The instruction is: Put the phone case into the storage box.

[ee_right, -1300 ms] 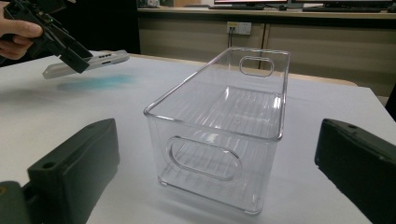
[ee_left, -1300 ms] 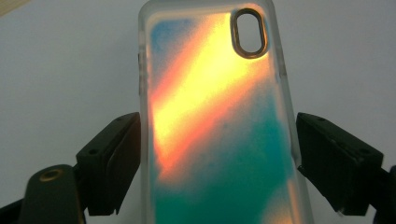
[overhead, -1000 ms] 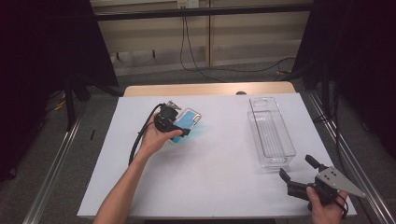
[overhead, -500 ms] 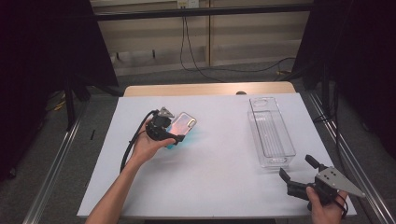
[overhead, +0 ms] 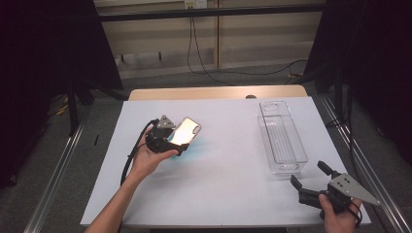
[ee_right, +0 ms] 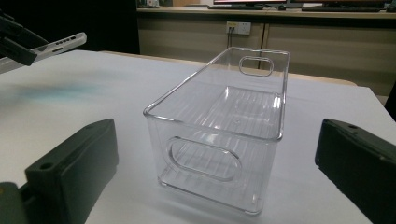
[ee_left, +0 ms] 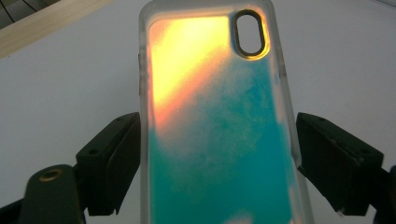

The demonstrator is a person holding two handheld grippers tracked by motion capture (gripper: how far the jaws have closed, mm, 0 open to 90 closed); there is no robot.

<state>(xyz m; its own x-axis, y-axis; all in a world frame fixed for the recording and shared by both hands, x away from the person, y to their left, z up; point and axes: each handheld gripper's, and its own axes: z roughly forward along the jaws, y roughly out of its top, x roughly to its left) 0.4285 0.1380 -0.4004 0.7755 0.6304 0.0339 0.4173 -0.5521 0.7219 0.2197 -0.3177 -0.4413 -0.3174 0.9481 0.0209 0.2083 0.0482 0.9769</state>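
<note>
— Why is the phone case (overhead: 185,131) lifted above the white table (overhead: 228,174)?

— Judging by the layout, it is bound for the clear bin (overhead: 282,141) well off to its right; the left gripper (overhead: 170,138) clamps it by both long edges, jaws set wide.

— And the right gripper (overhead: 311,187)?

— It rests near the bin's near end; jaws spread, nothing between them.

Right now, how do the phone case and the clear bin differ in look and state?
The phone case is flat and tinted orange to teal; the clear bin is a deep, colourless box with handle cut-outs. The phone case is held off the table between the jaws of the left tool, tilted; the clear bin stands upright on the table, untouched, in front of the open right tool. Both are see-through plastic.
</note>
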